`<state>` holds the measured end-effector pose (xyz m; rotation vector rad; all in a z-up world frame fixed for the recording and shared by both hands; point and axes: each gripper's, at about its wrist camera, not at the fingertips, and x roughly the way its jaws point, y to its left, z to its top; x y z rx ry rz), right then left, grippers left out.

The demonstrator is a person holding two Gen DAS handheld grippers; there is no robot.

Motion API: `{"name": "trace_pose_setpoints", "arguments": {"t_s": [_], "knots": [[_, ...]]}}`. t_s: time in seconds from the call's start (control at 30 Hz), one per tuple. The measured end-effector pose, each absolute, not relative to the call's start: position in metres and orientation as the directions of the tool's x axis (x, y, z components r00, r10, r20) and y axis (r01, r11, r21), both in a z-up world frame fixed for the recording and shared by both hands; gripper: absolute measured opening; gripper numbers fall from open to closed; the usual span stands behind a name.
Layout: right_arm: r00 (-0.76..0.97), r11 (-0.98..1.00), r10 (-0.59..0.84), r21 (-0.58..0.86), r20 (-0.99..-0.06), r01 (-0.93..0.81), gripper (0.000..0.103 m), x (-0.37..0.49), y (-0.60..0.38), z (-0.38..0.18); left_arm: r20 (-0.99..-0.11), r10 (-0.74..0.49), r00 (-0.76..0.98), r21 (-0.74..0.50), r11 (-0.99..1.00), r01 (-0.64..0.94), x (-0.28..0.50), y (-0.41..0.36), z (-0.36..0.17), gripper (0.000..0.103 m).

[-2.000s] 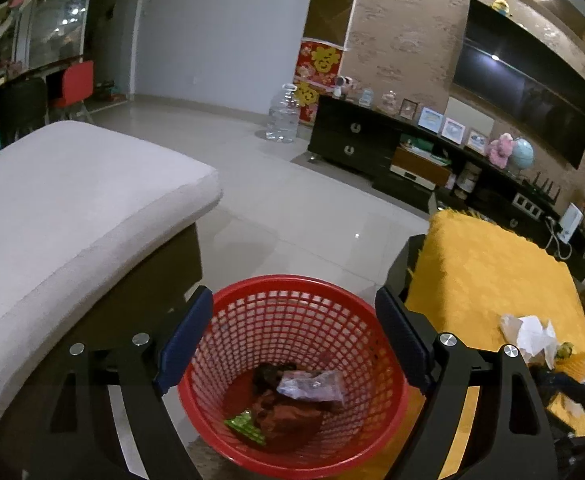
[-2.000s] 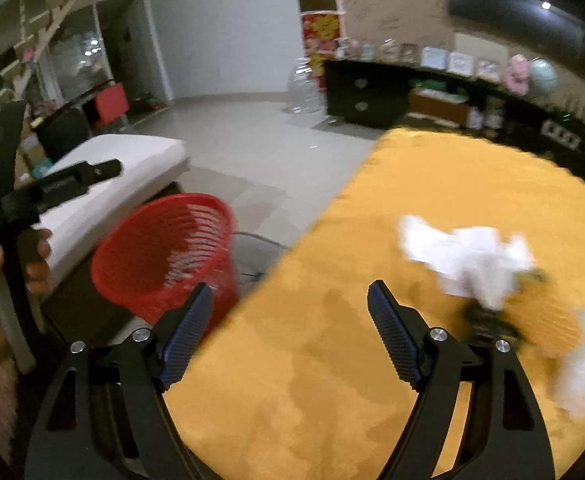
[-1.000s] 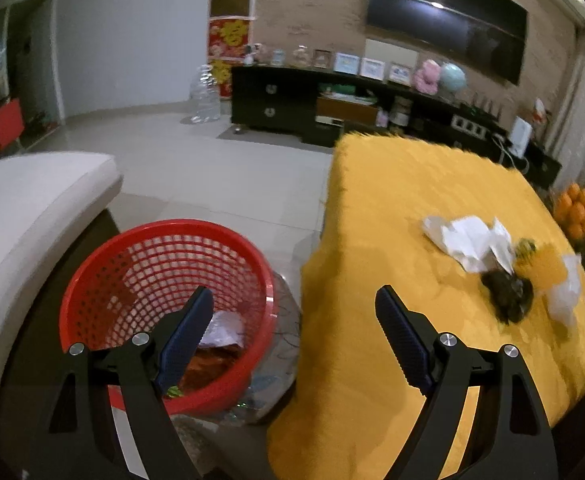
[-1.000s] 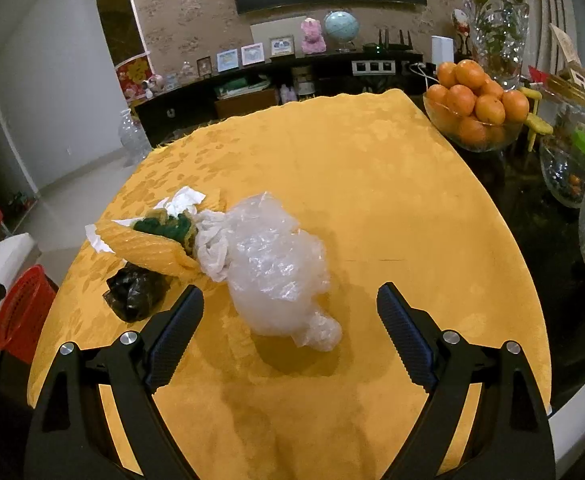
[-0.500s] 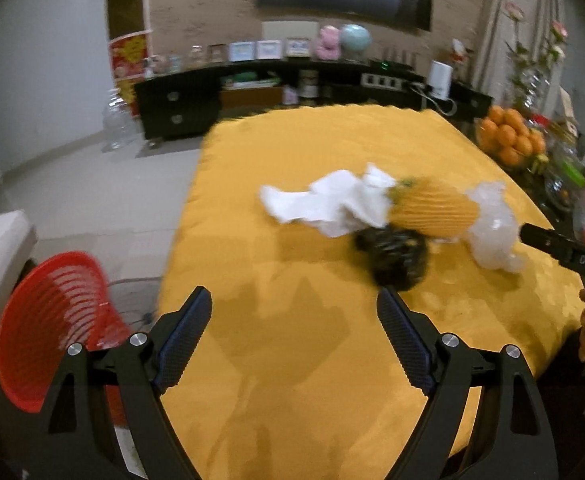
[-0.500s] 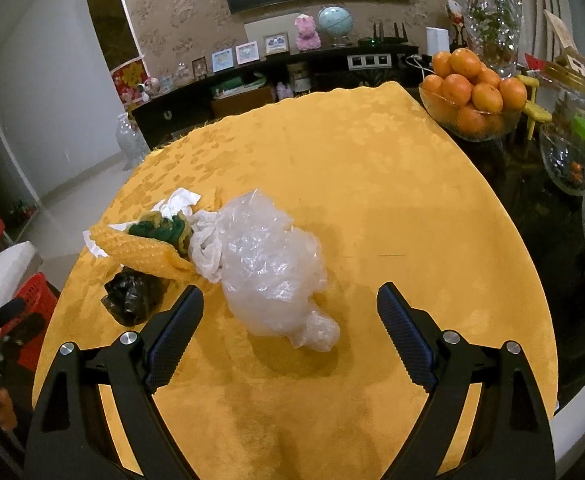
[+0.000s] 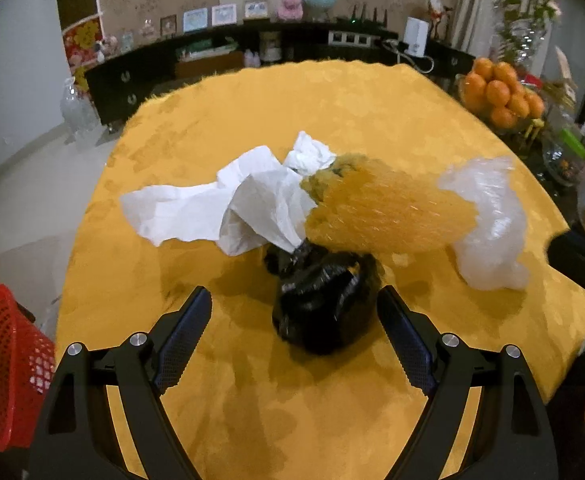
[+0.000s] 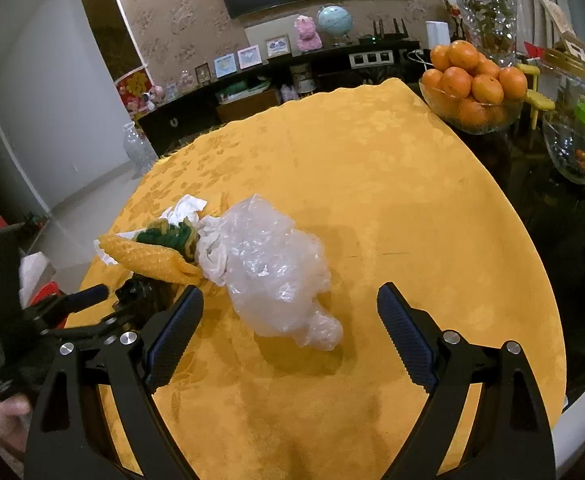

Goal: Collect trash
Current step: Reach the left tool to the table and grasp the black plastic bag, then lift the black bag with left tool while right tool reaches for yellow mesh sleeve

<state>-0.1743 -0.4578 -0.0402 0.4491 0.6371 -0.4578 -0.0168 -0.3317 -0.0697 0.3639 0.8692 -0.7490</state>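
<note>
Trash lies on the yellow tablecloth (image 7: 332, 120): crumpled white paper (image 7: 228, 208), a yellow foam net (image 7: 388, 212), a black bag (image 7: 324, 304) and a clear plastic bag (image 7: 492, 216). My left gripper (image 7: 294, 334) is open, with the black bag just ahead between its fingertips. My right gripper (image 8: 290, 330) is open, with the clear plastic bag (image 8: 276, 264) between and just beyond its fingers. The left gripper (image 8: 104, 304) shows in the right wrist view at the black bag (image 8: 144, 292). The red basket (image 7: 4, 368) stands off the table's left edge.
A glass bowl of oranges (image 8: 472, 92) stands at the table's far right, with glass jars (image 8: 576, 148) beside it. A dark TV cabinet (image 7: 220, 60) runs along the back wall. A clear water jug (image 7: 74, 112) stands on the floor.
My left gripper has swung from the red basket to the table and closed in on the black bag. My right gripper has stayed over the clear plastic bag, slightly nearer.
</note>
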Motion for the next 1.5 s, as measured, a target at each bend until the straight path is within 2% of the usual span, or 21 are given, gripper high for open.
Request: {"name": "trace_pose_setpoints", "arguments": {"t_s": [0.13,0.2,0.23,0.27,0.37,0.7,0.87,1.1,1.4,1.5], "knots": [[0.714,0.806,-0.256,0.265,-0.651,0.53,0.086,-0.173,-0.459,-0.042,-0.796,-0.45,0.405,-0.031,0.699,0.715,-0.007,-0.337,-0.075,0.081],[0.714,0.805,-0.25,0.268,-0.654,0.528,0.086,-0.173,-0.459,-0.044,-0.789,-0.473,0.392,-0.056,0.691,0.721,-0.006,-0.336,-0.075,0.065],[0.713,0.806,-0.25,0.268,-0.655,0.528,0.086,-0.172,-0.459,-0.045,-0.791,-0.483,0.376,-0.071,0.682,0.728,-0.005,-0.336,-0.075,0.044],[0.713,0.806,-0.25,0.267,-0.655,0.528,0.086,-0.172,-0.459,-0.044,-0.793,-0.49,0.363,-0.082,0.675,0.734,-0.004,-0.334,-0.076,0.039],[0.713,0.806,-0.249,0.268,-0.655,0.528,0.086,-0.172,-0.459,-0.044,-0.781,-0.511,0.359,-0.1,0.67,0.736,-0.005,-0.329,-0.074,0.033],[0.715,0.825,-0.246,0.245,-0.655,0.509,0.086,-0.168,-0.452,-0.045,-0.754,-0.523,0.397,-0.138,0.717,0.683,-0.009,-0.25,-0.064,0.032],[0.744,0.881,-0.216,0.203,-0.632,0.428,0.086,-0.159,-0.428,-0.039,-0.73,-0.504,0.462,-0.117,0.758,0.642,-0.01,-0.211,-0.05,0.032],[0.753,0.948,-0.092,0.175,-0.652,0.267,0.086,-0.132,-0.387,-0.044,-0.681,-0.508,0.527,-0.104,0.78,0.617,-0.017,-0.182,-0.031,0.032],[0.726,0.931,0.003,0.266,-0.688,0.249,0.085,-0.083,-0.39,-0.059,-0.689,-0.501,0.524,-0.142,0.802,0.58,-0.006,-0.166,-0.038,0.032],[0.711,0.942,0.021,0.252,-0.703,0.222,0.084,-0.07,-0.38,-0.068,-0.692,-0.498,0.523,-0.149,0.807,0.571,-0.004,-0.161,-0.039,0.032]]}}
